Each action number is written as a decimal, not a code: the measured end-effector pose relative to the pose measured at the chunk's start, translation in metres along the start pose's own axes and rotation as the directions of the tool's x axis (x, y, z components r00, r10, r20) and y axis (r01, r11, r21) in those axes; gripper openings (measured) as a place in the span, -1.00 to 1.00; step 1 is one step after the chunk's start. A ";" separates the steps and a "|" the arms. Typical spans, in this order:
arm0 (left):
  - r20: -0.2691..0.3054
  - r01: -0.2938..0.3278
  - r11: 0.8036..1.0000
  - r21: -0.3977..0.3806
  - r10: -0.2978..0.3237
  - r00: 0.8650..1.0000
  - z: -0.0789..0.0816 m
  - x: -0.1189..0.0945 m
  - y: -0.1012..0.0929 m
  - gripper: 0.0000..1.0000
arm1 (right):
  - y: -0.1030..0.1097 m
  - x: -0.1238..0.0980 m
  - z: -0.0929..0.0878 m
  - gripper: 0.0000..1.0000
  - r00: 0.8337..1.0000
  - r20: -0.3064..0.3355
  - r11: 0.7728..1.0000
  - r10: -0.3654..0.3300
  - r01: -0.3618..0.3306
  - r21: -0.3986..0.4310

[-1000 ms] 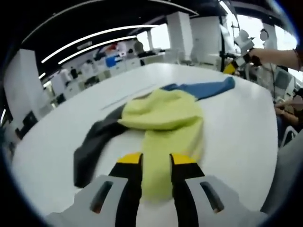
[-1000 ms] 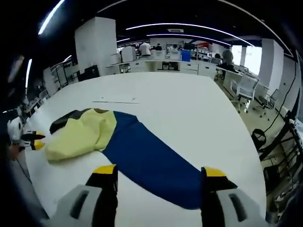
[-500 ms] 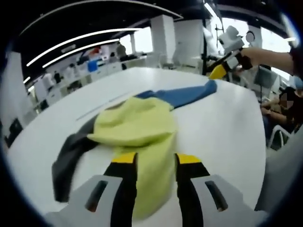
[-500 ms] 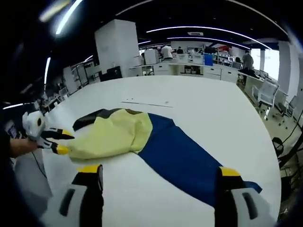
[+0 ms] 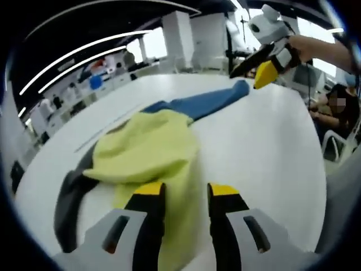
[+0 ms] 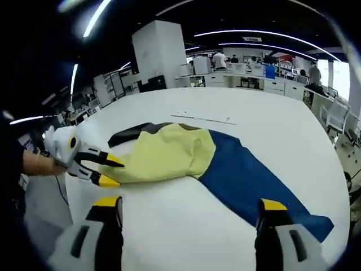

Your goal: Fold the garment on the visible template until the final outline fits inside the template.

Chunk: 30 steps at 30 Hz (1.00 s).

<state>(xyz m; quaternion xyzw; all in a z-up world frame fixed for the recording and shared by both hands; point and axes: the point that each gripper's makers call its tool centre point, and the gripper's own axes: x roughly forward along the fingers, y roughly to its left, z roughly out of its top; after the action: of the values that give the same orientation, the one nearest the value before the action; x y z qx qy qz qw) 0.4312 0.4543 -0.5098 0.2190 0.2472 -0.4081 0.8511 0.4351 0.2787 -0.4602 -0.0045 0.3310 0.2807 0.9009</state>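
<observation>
A garment lies spread on the white table (image 6: 169, 220), with a yellow part (image 6: 163, 161), a blue part (image 6: 254, 180) and a dark grey part (image 6: 132, 134). In the left gripper view the yellow cloth (image 5: 146, 152) runs down between the jaws of my left gripper (image 5: 186, 192), which stand apart on either side of it. The right gripper view shows that left gripper (image 6: 110, 171) with spread jaws at the yellow edge. My right gripper (image 6: 190, 206) is wide open with bare table between its jaws. The right gripper (image 5: 256, 65) hovers over the blue end (image 5: 225, 95).
A thin marked line (image 6: 206, 118) runs across the table beyond the garment. A seated person (image 5: 338, 104) is past the table's right edge. Desks, shelves and a white column (image 6: 161, 56) stand beyond the far edge.
My left gripper has pushed further over the yellow cloth. The right gripper has come closer to the blue end. The garment lies as before.
</observation>
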 end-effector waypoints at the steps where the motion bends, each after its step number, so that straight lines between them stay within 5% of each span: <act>1: -0.009 0.001 1.000 0.008 -0.001 1.000 -0.001 0.002 0.000 -0.53 | 0.002 0.001 -0.001 0.99 1.000 0.001 1.000 0.001 -0.001 0.004; 4: -0.036 -0.022 0.997 0.076 0.025 0.999 -0.002 0.006 0.004 -0.65 | 0.007 0.005 -0.001 0.99 1.000 0.013 1.000 0.006 -0.006 0.018; 7: -0.026 -0.020 0.996 0.084 0.022 0.999 0.003 0.008 0.008 -0.99 | 0.013 0.009 -0.003 0.99 1.000 0.021 1.000 0.010 -0.011 0.027; 22: 0.058 -0.020 0.999 0.043 0.018 0.998 0.049 -0.017 0.050 -1.00 | 0.022 0.016 -0.018 0.93 1.000 0.003 1.000 -0.004 0.004 0.028; 30: 0.070 -0.062 0.998 -0.028 0.064 0.995 0.048 -0.021 0.081 -1.00 | 0.021 0.018 -0.023 0.85 0.999 -0.002 0.998 -0.039 0.039 0.044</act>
<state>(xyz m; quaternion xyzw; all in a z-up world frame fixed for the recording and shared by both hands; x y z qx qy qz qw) 0.4967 0.4853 -0.4455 0.2009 0.2149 -0.3853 0.8746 0.4216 0.3007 -0.4853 0.0088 0.3373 0.2556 0.9060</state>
